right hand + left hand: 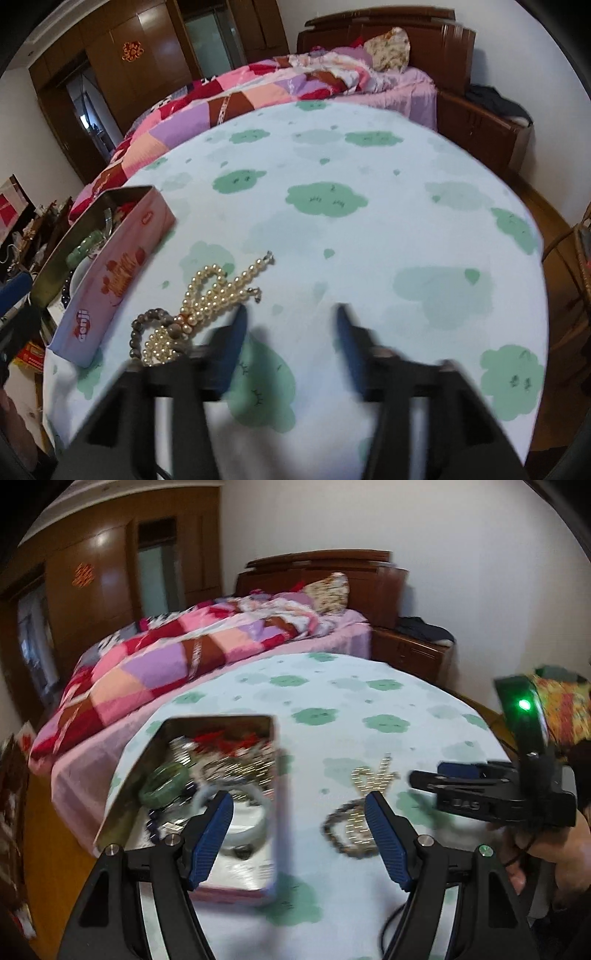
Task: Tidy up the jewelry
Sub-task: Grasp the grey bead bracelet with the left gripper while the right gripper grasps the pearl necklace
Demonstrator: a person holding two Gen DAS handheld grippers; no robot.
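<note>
We hold both grippers spread and empty: the left gripper [299,830] hangs over the tin [192,775] already holding bangles, and the right gripper [290,332] hovers above the surface [369,240]. The pearl necklace [218,291] lies beside the tin, tangled with a dark bead bracelet [146,325]. We judge that pinching one strand could drag the other along or let loose pearls slip free.

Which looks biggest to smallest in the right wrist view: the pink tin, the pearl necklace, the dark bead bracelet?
1. pink tin, clearly the largest.
2. pearl necklace, a loose heap beside the tin.
3. dark bead bracelet, smallest, though it is partly tangled under the pearls, so its full extent is unsure.
</note>
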